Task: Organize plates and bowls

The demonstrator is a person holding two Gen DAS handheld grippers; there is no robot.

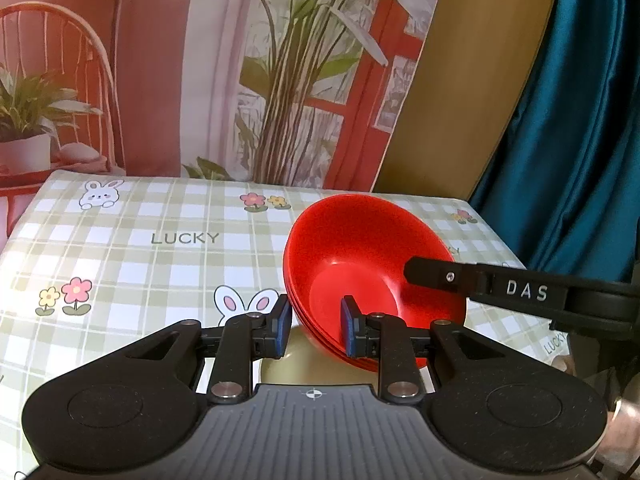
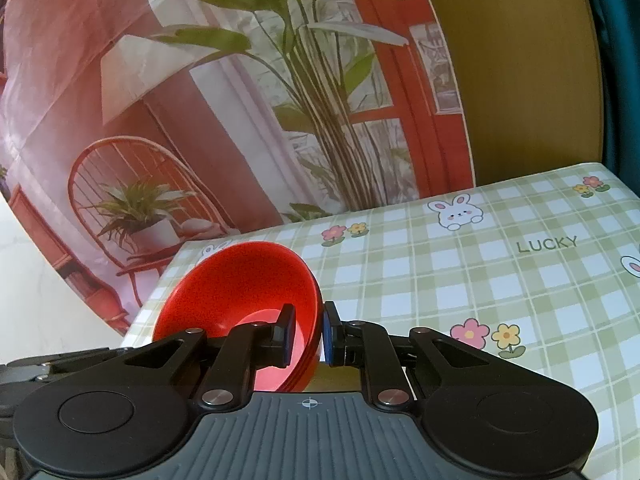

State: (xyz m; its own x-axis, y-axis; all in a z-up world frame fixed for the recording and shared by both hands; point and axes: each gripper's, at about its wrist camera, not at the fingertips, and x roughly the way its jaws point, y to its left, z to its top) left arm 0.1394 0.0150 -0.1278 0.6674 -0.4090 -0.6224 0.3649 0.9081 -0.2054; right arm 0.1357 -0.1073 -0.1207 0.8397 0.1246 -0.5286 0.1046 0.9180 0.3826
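1. A stack of glossy red plastic bowls (image 1: 360, 264) is sitting tilted above the table, nested so that three or four rims are showing as bands along its lower edge; in the right wrist view the same stack (image 2: 240, 284) is leaning with its opening turned toward the camera.
2. A pale olive rounded object (image 1: 304, 360) is peeking out just beneath the stack; what it is cannot be told.
3. The left gripper (image 1: 316, 326) is straddling the near rim of the stack, one blue-padded finger outside the wall and the other inside the bowl, the jaws narrowed about the rim, though the outer pad seems to be standing just off the wall.
4. The right gripper (image 2: 306, 334) is pinching the opposite rim, its dark finger lying inside the bowl and its blue-padded finger pressing the outer wall, the jaws nearly together on the stacked edges.
5. In the left wrist view, the right gripper's black arm marked "DAS" (image 1: 524, 292) is reaching in across the far rim.
6. A green-and-white checked tablecloth (image 1: 140, 248) with rabbits, flowers and the word "LUCKY" is covering the table below.
7. A printed backdrop (image 1: 200, 60) of a red chair, potted plants and a red window frame is hanging behind the table, with a teal curtain (image 1: 580, 100) beside it.
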